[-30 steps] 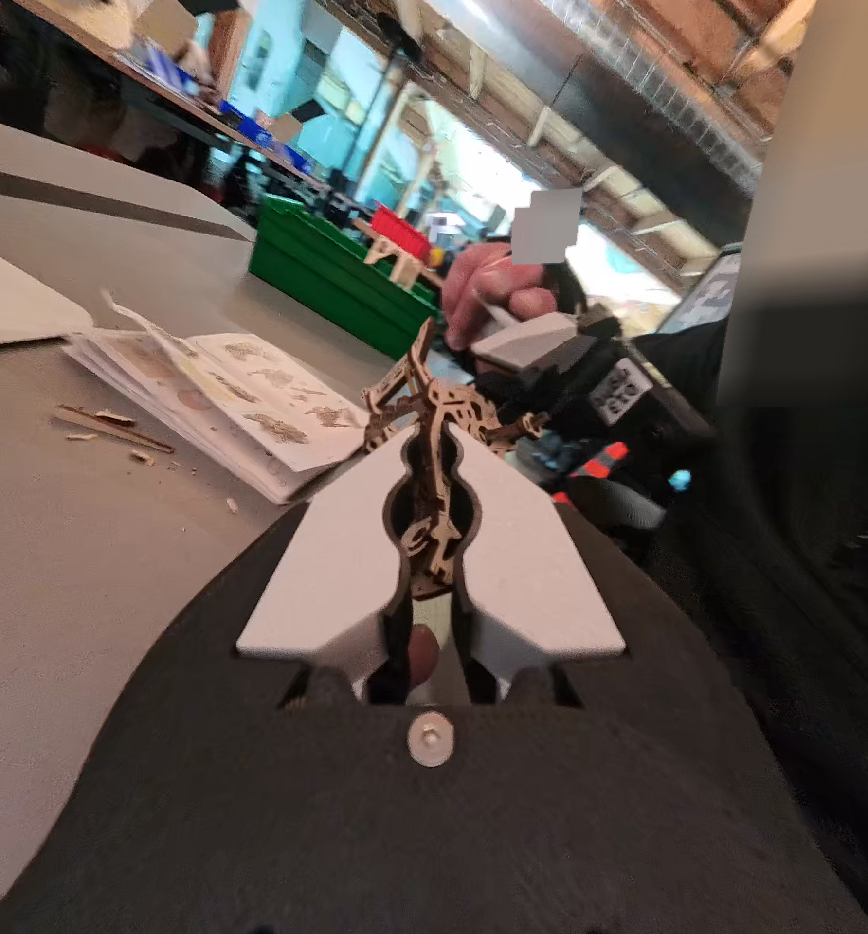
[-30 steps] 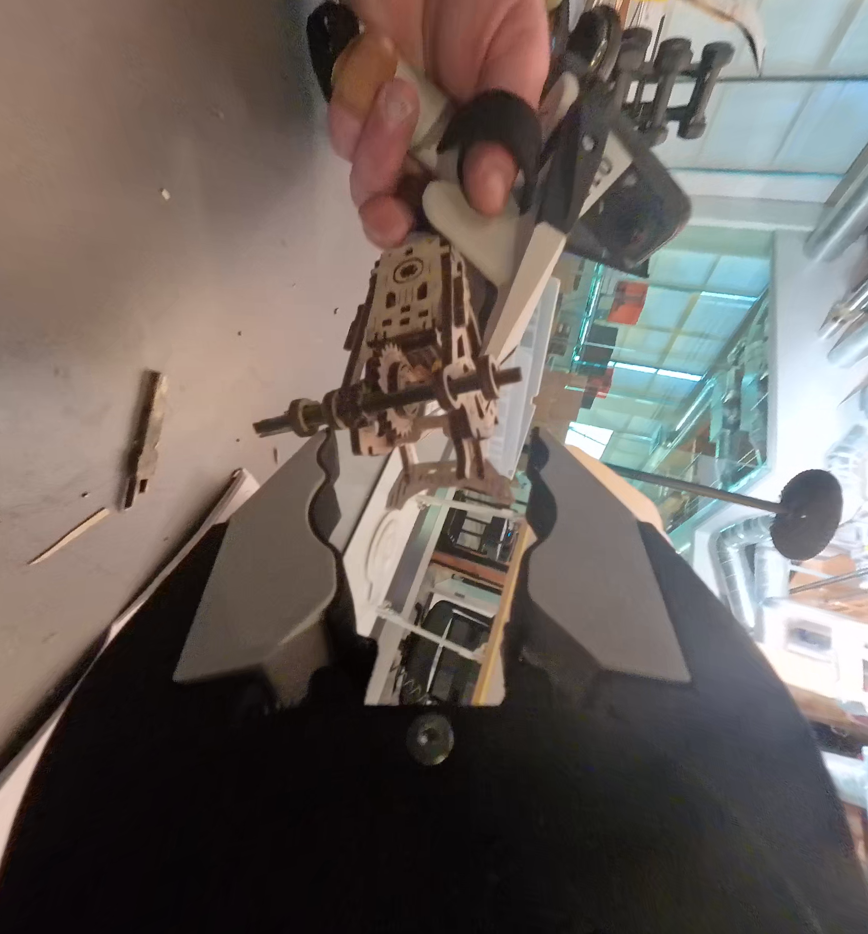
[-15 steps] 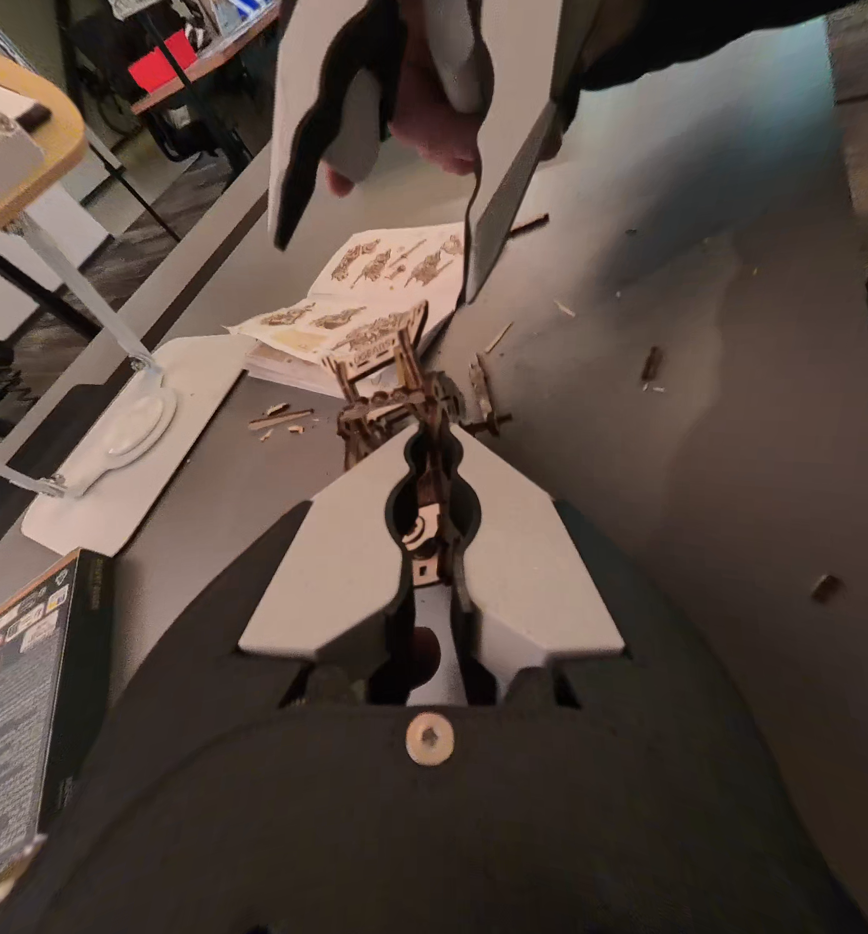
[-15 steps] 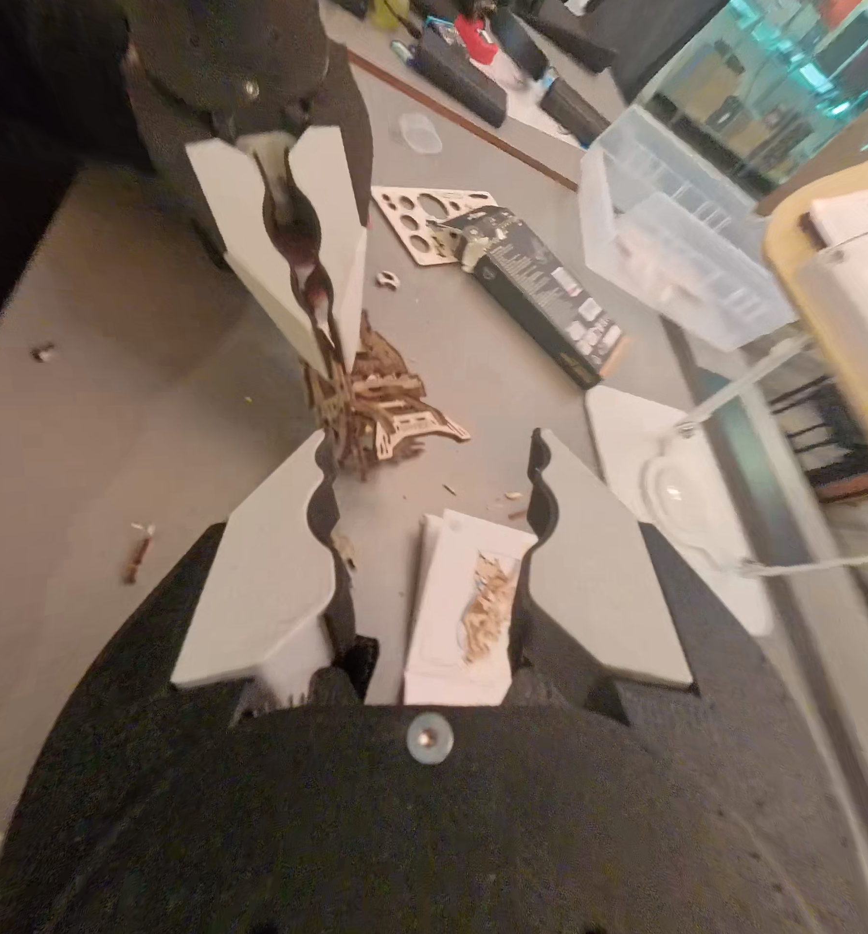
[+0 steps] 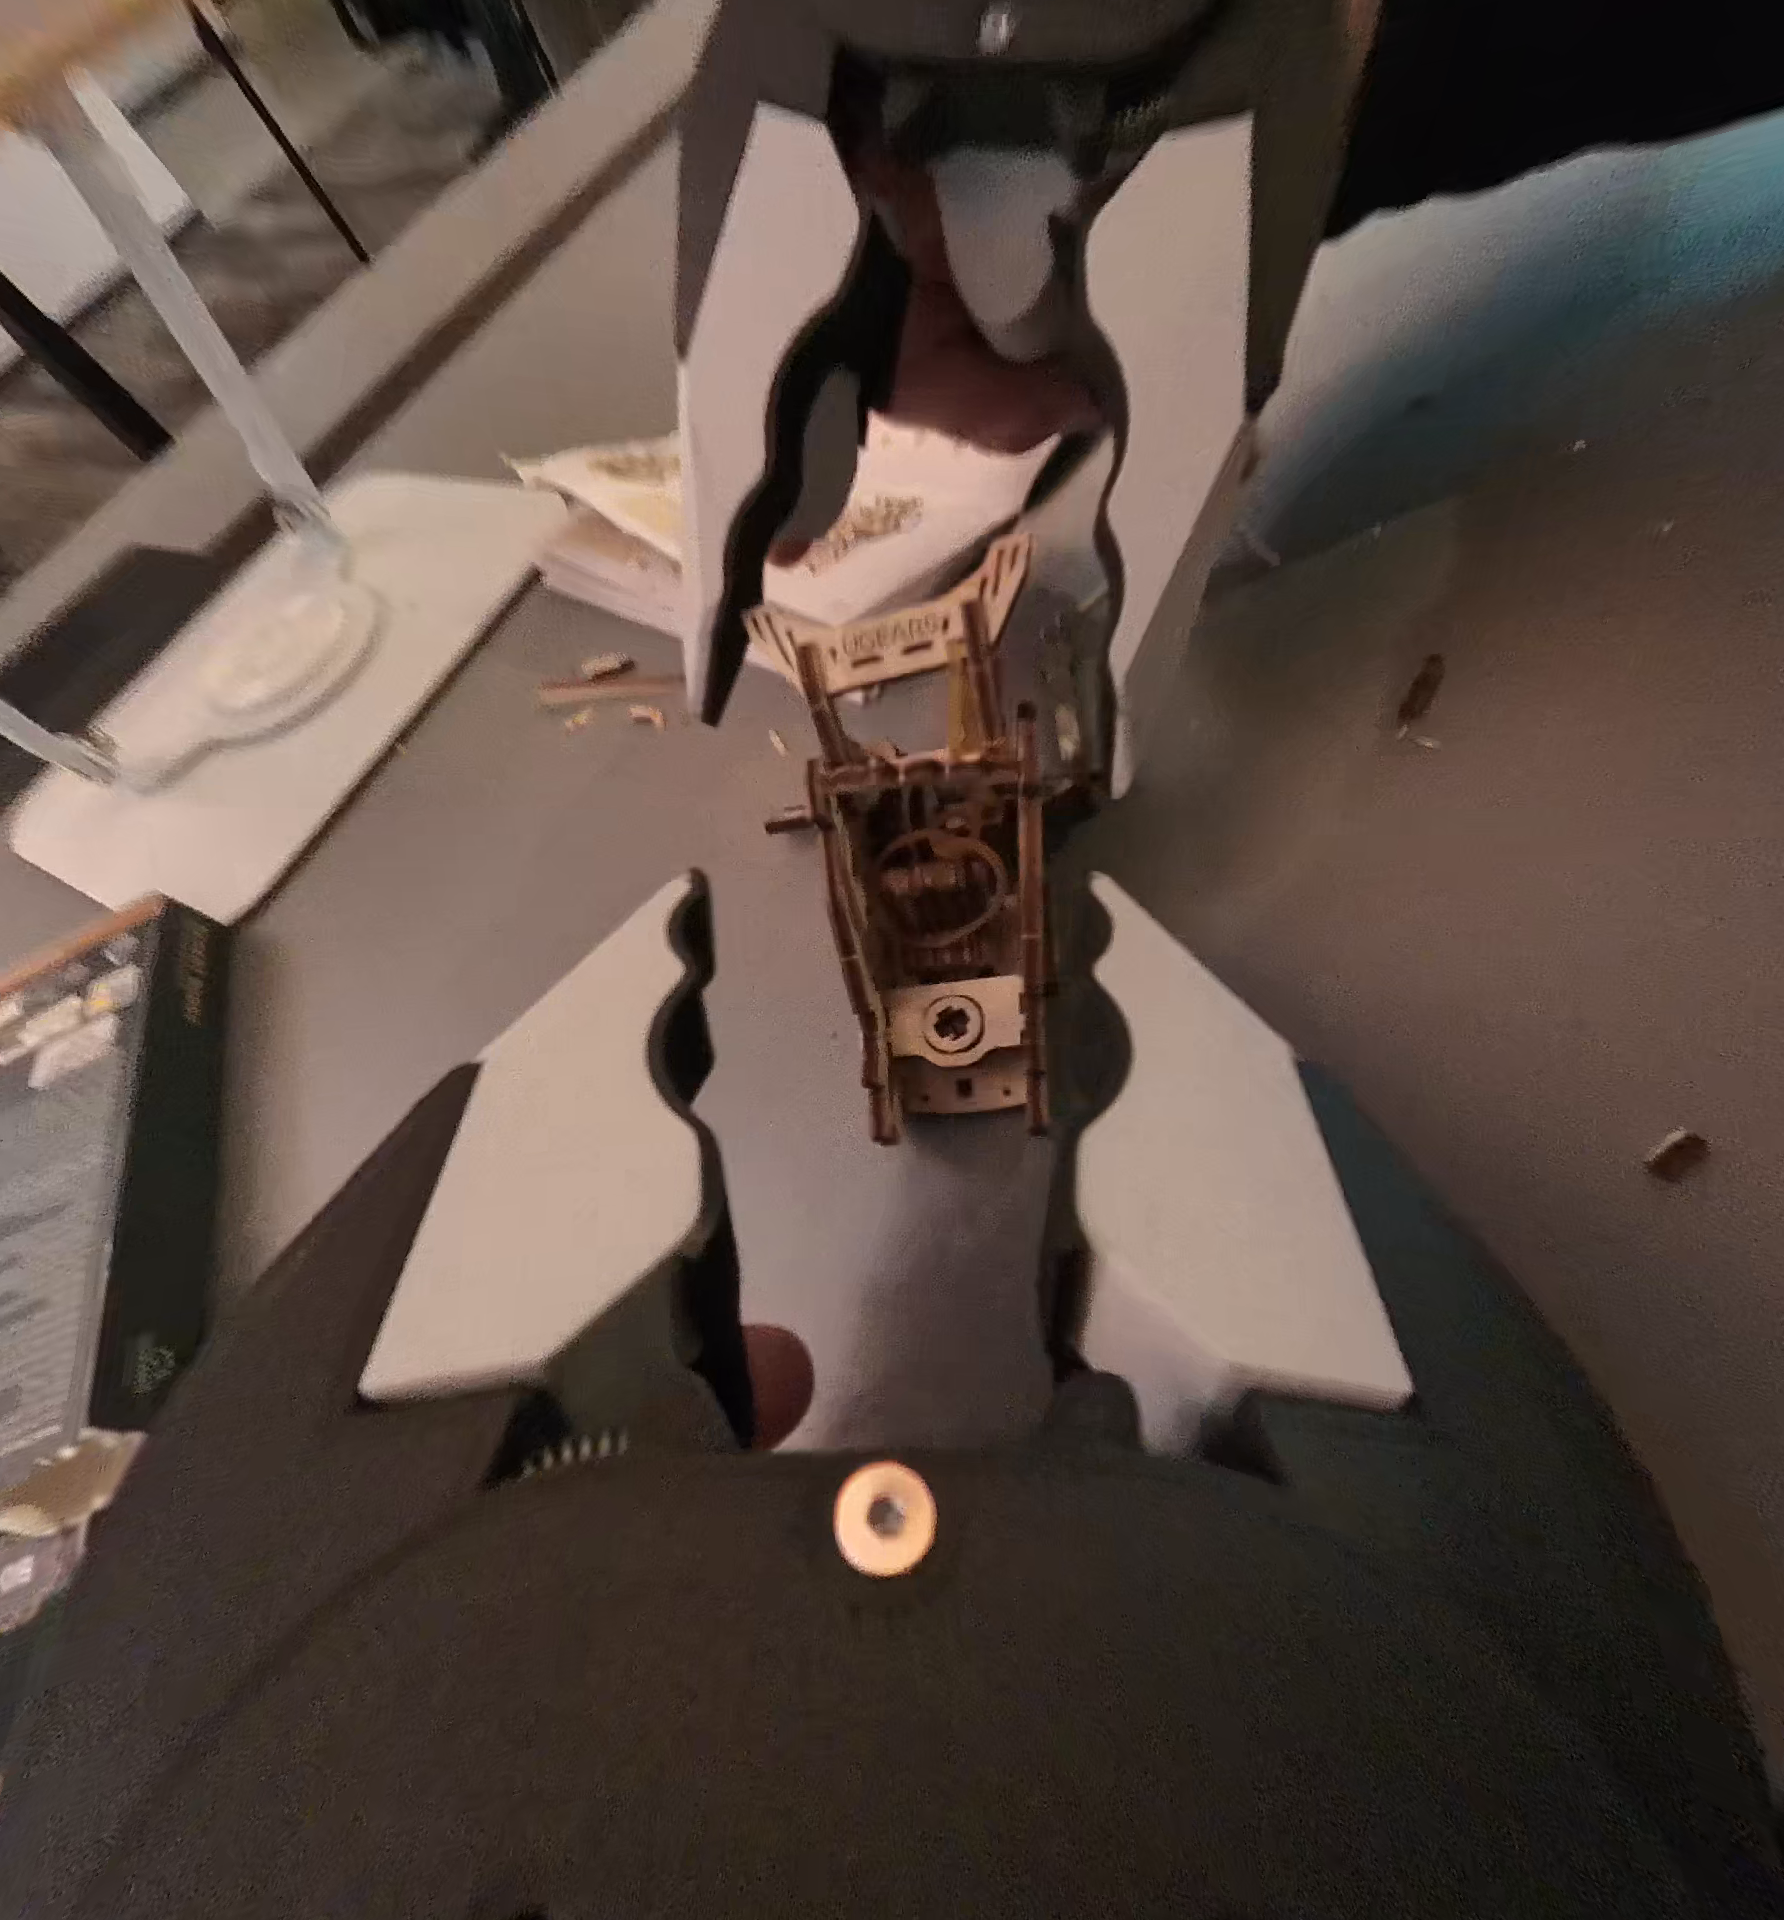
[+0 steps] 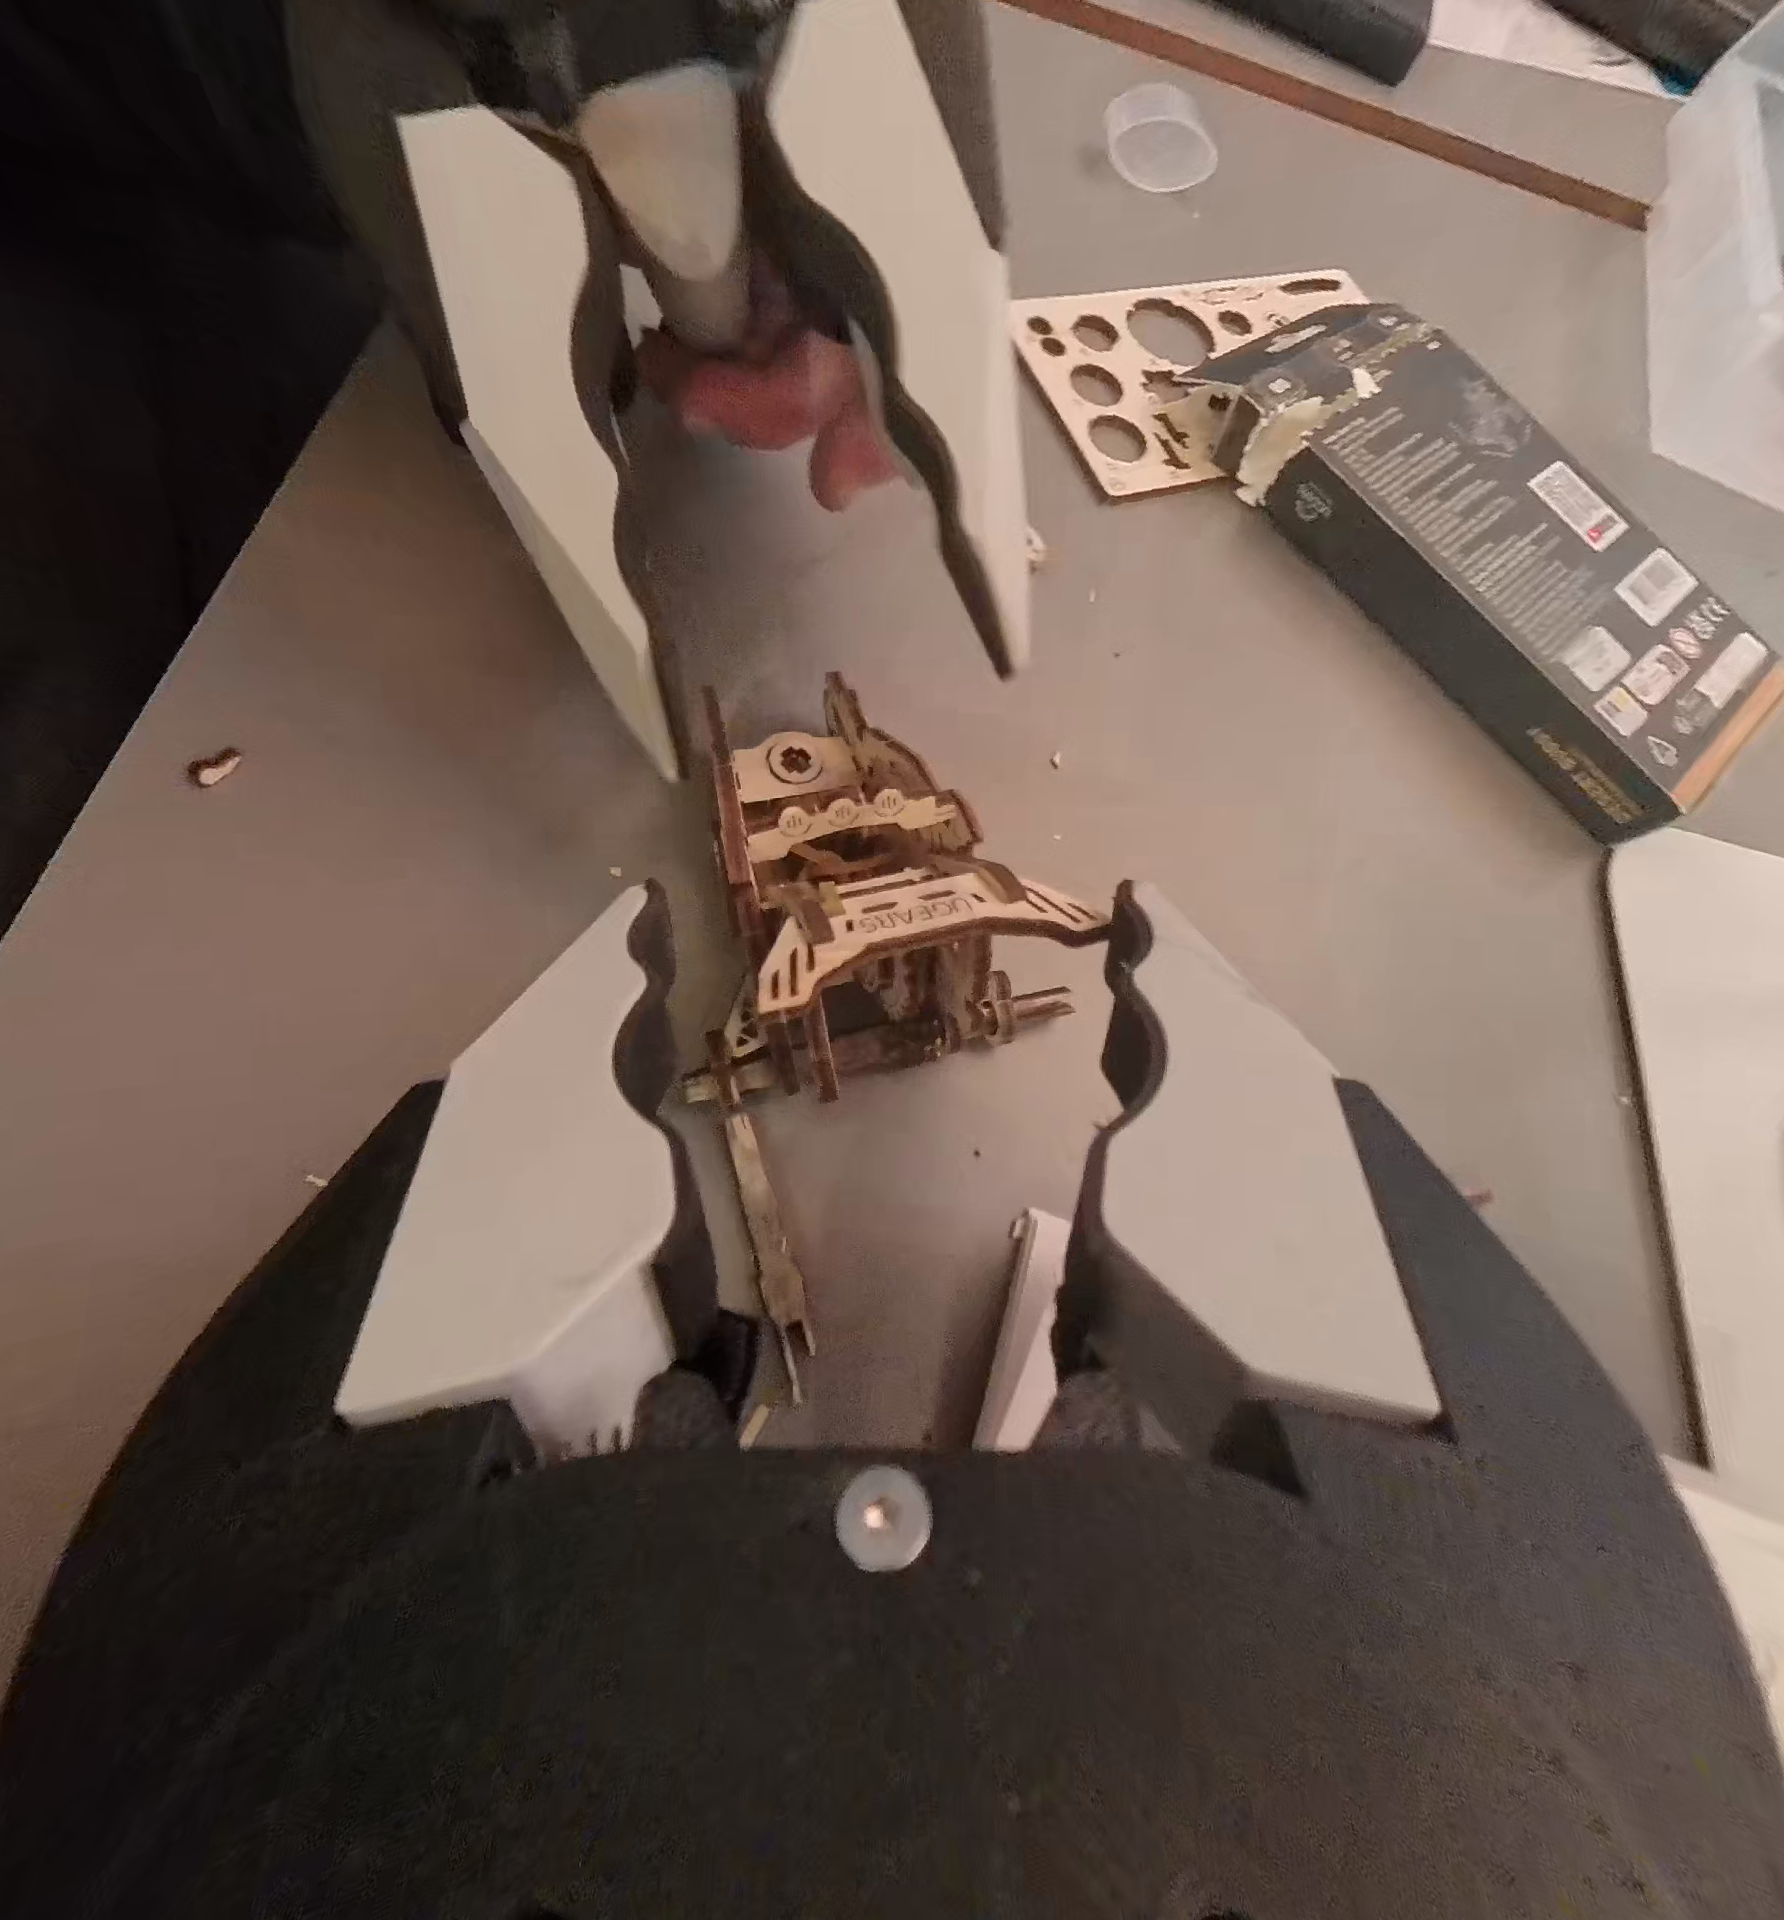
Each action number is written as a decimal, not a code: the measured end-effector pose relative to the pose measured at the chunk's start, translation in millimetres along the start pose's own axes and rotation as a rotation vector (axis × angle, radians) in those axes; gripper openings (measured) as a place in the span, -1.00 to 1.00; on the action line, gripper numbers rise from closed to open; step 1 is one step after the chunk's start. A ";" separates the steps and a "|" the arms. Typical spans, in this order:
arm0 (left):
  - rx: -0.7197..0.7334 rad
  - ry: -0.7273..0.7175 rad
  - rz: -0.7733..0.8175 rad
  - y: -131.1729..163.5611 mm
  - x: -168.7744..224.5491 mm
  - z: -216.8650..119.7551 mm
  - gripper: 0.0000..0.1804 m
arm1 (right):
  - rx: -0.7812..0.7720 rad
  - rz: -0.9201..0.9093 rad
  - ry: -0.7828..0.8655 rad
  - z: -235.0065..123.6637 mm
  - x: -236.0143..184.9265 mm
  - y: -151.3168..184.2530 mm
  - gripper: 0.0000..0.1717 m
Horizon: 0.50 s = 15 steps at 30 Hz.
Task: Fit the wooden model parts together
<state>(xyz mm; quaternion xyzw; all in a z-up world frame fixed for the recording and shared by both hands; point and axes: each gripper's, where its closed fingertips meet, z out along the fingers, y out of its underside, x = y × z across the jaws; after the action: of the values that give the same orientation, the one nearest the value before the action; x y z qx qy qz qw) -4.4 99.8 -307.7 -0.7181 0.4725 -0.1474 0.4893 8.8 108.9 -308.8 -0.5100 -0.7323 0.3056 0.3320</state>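
Left tongs (image 5: 893, 883) spread wide over the grey worktop (image 5: 1490, 935); wooden model (image 5: 929, 914) stands between the fingers, nearer the right one, contact unclear. Right tongs (image 5: 914, 707) face in from the far side, also spread. Booklet (image 5: 888, 540) behind, dark box (image 5: 46, 1164) at left.

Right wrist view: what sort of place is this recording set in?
Probably a hobby or workshop bench: a grey table with a half-built wooden model, a punched-out wooden parts sheet, the opened kit box and wood scraps.
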 end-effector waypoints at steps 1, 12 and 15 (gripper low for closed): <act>-0.030 -0.002 0.004 5.0 0.0 4.2 -0.22 | 0.002 -0.006 -0.015 1.5 -1.1 -1.2 -0.05; -0.080 0.089 0.001 15.7 8.5 14.9 -0.44 | -0.045 -0.097 -0.123 9.2 3.4 -4.6 -0.13; -0.080 0.082 -0.009 16.7 5.4 13.4 -0.40 | -0.072 -0.137 -0.139 6.6 6.9 -4.5 -0.13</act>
<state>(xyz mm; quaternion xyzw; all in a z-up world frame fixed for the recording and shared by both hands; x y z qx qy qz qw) -1.5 101.7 -329.5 -0.7325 0.4944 -0.1601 0.4397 -0.7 113.4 -307.9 -0.4478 -0.7974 0.2902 0.2820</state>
